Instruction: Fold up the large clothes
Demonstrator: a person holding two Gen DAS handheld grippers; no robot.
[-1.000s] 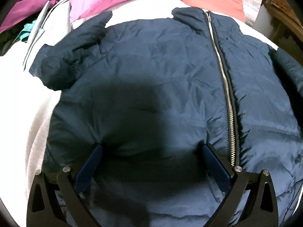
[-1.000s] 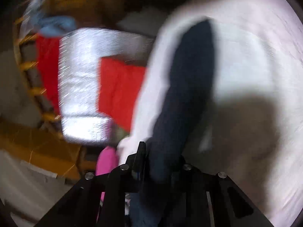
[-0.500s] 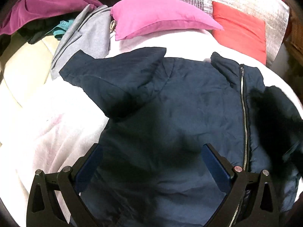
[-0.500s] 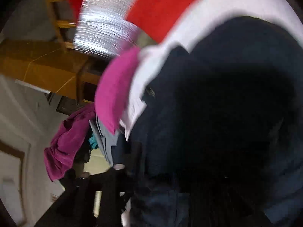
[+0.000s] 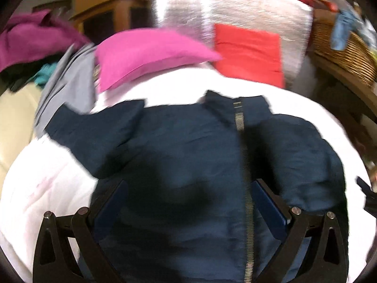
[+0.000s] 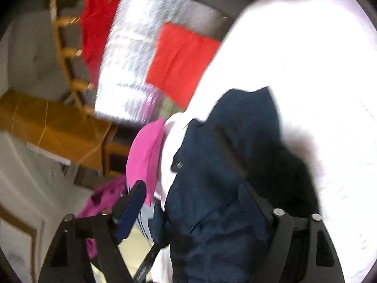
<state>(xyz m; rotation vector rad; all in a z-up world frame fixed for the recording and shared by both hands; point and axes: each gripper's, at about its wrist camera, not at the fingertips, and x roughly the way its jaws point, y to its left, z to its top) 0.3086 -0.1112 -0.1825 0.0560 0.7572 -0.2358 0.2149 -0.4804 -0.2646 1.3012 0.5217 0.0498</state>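
A navy zip-up jacket lies front up on the white bed cover, its zipper running toward me. One sleeve sticks out to the left; the other sleeve lies folded over the right front. My left gripper hovers open above the jacket's lower front with nothing between its pads. In the right wrist view my right gripper has its jaws opening. The jacket lies under and between them, and the pads do not press on it.
A pink pillow, a red pillow and a silver cushion stand at the head of the bed. Grey and purple garments are heaped at the left. A wicker basket sits at the right.
My right gripper carried the sleeve across onto the jacket's front and let it go, jaws parting. My left gripper rose and tilted up, still open.
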